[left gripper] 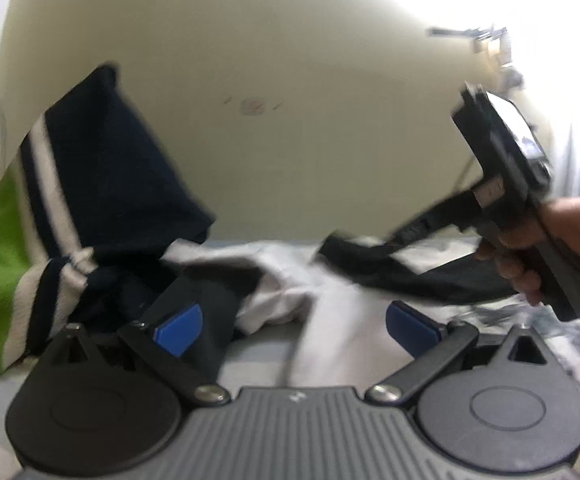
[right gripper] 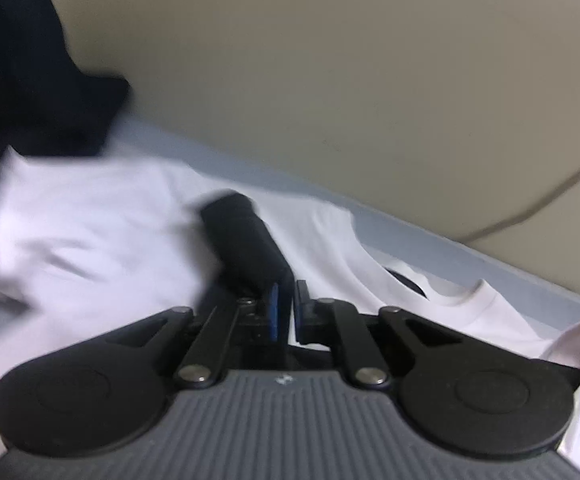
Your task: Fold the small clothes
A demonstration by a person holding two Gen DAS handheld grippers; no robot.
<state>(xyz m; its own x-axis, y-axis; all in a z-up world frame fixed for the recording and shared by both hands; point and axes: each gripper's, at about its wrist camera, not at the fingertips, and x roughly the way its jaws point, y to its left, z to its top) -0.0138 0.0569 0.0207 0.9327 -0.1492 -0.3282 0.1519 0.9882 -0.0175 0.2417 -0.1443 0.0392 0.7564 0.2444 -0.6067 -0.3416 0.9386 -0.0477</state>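
In the right wrist view my right gripper (right gripper: 288, 305) has its blue pads nearly together, pinching the edge of a black garment (right gripper: 246, 236) that runs away from the jaws over a white T-shirt (right gripper: 90, 220). The left wrist view shows that gripper (left gripper: 331, 245) at the right, held by a hand (left gripper: 529, 248), with the black garment (left gripper: 429, 276) hanging stretched from its tips. My left gripper (left gripper: 293, 322) stands wide open above the crumpled white T-shirt (left gripper: 290, 280), with nothing between its pads. A dark cloth lies just behind its left finger (left gripper: 180, 328).
A navy sweater with white stripes and a green panel (left gripper: 102, 176) is heaped at the left against the beige wall (left gripper: 290, 80). The clothes lie on a pale grey-blue surface (right gripper: 409, 229). A white collar (right gripper: 469, 300) shows at the right. A cable (right gripper: 529, 210) runs along the wall.
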